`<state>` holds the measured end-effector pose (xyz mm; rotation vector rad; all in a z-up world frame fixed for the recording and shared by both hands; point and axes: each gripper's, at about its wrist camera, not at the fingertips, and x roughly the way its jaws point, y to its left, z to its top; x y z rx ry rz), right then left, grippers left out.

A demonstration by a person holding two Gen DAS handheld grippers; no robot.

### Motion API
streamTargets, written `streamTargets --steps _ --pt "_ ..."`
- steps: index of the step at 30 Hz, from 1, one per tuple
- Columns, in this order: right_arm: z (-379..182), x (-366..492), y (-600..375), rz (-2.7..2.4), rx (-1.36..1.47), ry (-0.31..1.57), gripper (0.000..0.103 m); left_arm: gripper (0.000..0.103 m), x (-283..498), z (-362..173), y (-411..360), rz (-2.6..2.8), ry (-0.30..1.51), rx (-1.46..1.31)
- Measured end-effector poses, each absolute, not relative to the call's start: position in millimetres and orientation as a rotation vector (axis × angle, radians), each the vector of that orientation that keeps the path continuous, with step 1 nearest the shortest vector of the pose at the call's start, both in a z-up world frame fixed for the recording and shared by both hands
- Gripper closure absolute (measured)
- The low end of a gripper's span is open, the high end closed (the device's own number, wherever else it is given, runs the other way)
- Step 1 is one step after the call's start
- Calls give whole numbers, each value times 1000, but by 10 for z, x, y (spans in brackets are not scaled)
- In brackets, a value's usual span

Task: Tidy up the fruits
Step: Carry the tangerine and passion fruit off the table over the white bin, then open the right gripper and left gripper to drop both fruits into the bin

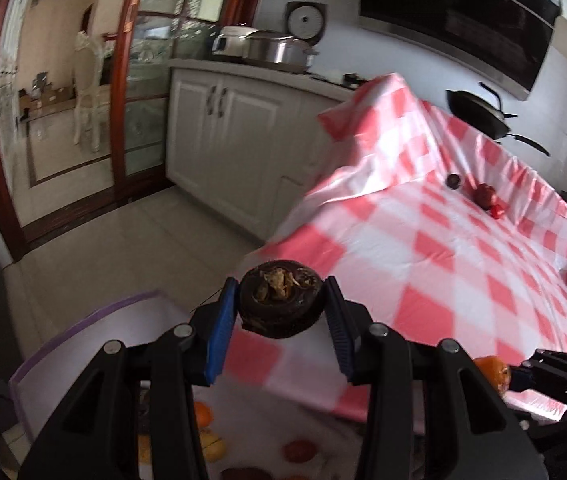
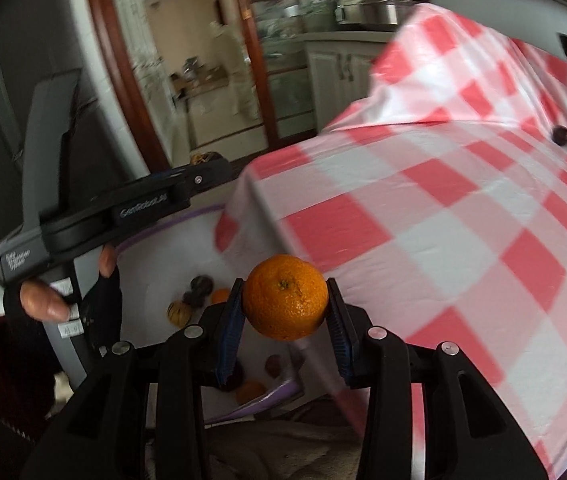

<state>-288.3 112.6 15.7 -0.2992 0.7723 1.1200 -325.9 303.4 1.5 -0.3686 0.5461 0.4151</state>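
**Two fruits in transit, three left behind**

Beside the checked bench [image 1: 463, 264], low against its near corner, a white bin [image 2: 171, 256] already holds several fruits, oranges and dark ones among them. Your left hand-held gripper [image 1: 281, 300] is clamped on a dark mangosteen [image 1: 281, 298], poised above the bin's edge. Your right hand-held gripper [image 2: 285, 300] grips an orange [image 2: 285, 297] just off that same bench corner, the bin below it. Far across the bench from the bin, three fruits remain: another dark one [image 1: 453, 180], a red one [image 1: 483, 194], and a small red one [image 1: 496, 211]. Judging by this, you are well along; both held fruits need dropping in, then those three.
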Motion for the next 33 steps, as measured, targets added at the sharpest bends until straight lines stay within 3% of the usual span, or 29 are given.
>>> streamTargets --steps 6,11,18,33 --pt "127 -3295 1366 1258 -421 729 64 59 -3625 -173 3249 475 569 -427" --pt "-144 -3543 1698 1308 -579 767 64 59 -3609 -507 3416 533 694 -434" --pt "-697 -3509 2111 1222 -763 878 64 59 -3486 -1026 3507 609 879 -430" --pt "-1332 -3558 2610 1121 -991 994 64 59 -3596 -1470 3806 683 999 -568"
